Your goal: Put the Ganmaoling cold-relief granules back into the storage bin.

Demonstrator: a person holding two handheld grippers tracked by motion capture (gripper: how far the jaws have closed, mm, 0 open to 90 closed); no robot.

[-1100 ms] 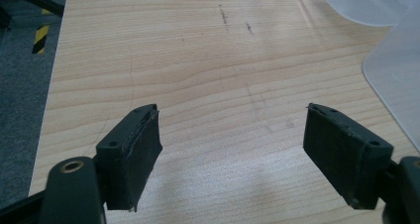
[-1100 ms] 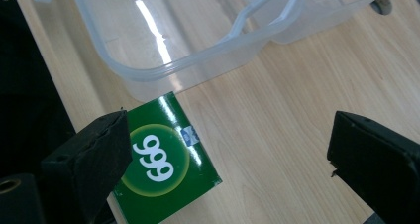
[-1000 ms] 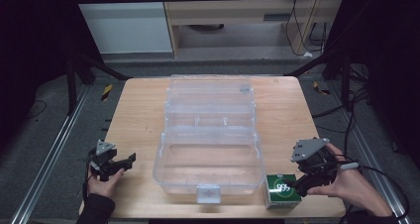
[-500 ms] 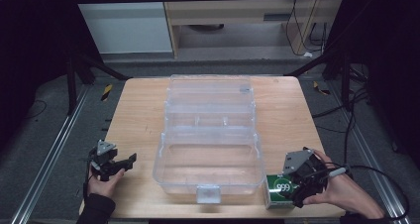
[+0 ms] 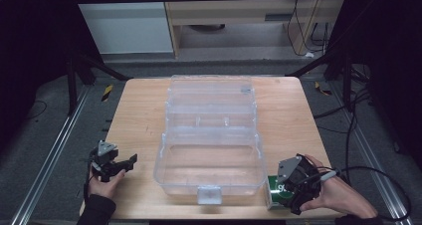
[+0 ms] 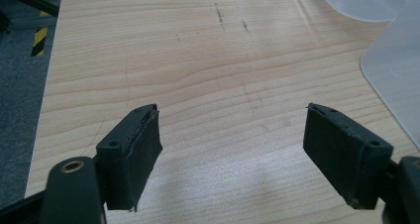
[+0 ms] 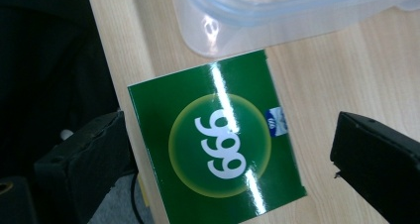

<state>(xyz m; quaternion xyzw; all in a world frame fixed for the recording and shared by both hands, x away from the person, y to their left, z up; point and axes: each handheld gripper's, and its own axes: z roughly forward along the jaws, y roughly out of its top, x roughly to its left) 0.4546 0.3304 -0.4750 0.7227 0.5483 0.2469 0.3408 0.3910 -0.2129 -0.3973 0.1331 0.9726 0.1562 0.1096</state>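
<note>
Down onto the green box (image 7: 216,140) drops the right gripper (image 5: 293,187), jaws spread astride it for grabbing (left gripper (image 6: 233,149) idles open).

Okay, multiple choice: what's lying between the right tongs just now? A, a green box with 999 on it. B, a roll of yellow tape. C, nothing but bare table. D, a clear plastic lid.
A: in the right gripper view the open right tongs straddle the green box printed with white 999, lying on the table.
</note>
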